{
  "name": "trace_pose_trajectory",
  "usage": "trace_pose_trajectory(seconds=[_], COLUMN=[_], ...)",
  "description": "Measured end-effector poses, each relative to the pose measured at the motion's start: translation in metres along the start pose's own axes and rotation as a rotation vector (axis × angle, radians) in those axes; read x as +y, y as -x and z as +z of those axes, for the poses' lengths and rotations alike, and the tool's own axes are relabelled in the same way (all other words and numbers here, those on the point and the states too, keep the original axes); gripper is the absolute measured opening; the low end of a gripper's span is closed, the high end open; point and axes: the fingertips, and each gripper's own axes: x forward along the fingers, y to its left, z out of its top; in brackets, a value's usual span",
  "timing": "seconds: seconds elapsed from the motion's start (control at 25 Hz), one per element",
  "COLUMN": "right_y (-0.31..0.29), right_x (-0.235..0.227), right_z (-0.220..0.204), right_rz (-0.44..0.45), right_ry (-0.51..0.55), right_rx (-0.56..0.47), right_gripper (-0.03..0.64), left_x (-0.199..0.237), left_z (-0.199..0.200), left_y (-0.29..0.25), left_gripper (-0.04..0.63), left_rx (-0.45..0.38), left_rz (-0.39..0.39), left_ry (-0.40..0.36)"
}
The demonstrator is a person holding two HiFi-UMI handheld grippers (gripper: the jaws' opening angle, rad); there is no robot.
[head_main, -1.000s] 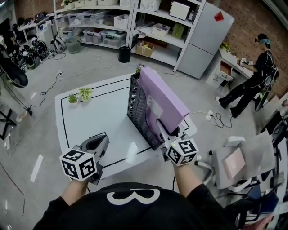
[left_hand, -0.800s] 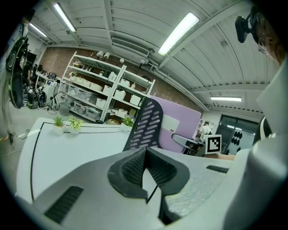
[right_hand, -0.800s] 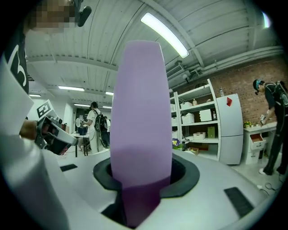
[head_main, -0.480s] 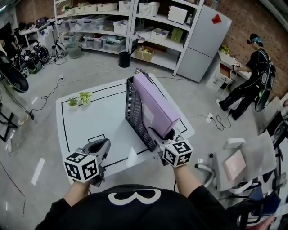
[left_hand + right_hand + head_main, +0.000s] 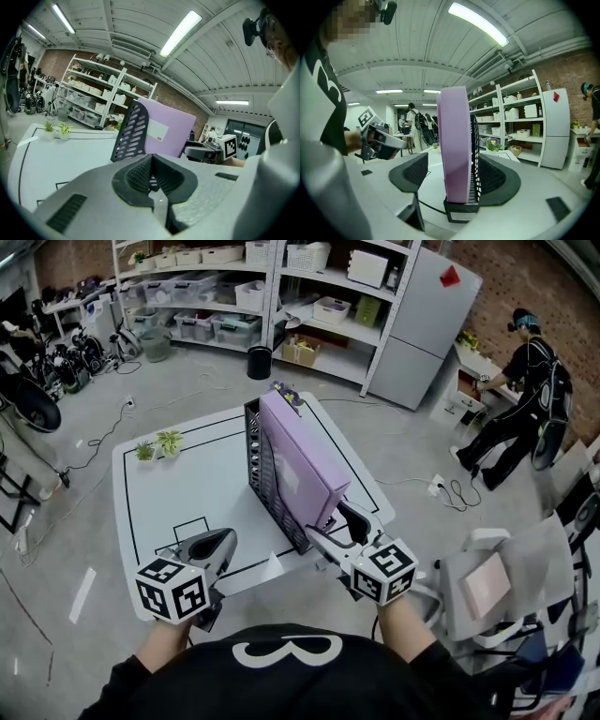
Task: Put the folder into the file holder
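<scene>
Presently I log: flat lilac folder (image 5: 295,460) upright in black perforated file holder (image 5: 265,474), toward desk (image 5: 187,484) right edge; right hand-held gripper (image 5: 330,524) jaws opening, straddling both without contact; left hand-held gripper (image 5: 223,538) jaws together, empty.

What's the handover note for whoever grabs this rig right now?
Left gripper: shut, empty, at the near edge of the white table.
Right gripper: fingers opening, one on each side of the folder's near end, not pressing on it.
Purple folder: upright inside the black mesh file holder on the table.
Done: folder is in the holder.
Left: draw the right gripper back clear; probably nothing more.
</scene>
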Motion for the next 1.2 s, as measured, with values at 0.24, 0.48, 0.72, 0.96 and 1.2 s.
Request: trace_pose_trajectory(seconds=[0.24,0.48,0.72,0.96,1.2], right_y=[0.029,0.049,0.053,0.054,0.055], right_x=[0.010,0.018,0.017,0.013,0.008], right_z=[0.004,0.004,0.003,-0.001,-0.010], right_rz=[0.089,0.141,0.141,0.126,0.113], right_ry=[-0.039,-0.131,-0.160,-0.177,-0.172], right_rx=[0.022,-0.002,-0.022,-0.015,0.004], right_gripper=[0.310,0.014,0.003,0.003,0.003], left_x=[-0.029,-0.054,-0.068,-0.075,-0.077], left_z=[0.007,0.011,0.012,0.011,0.005], left_y=[-0.009,-0.015,-0.024,-0.033,-0.040], left_gripper=[0.006,0.005,0.006,0.005,0.006], left_rx=[0.005,0.020,0.033,0.046,0.062], left_rz=[-0.051,-0.106,-0.145,-0.165,-0.169], left_ry=[-0.022,-0.037,-0.058,-0.066,-0.064])
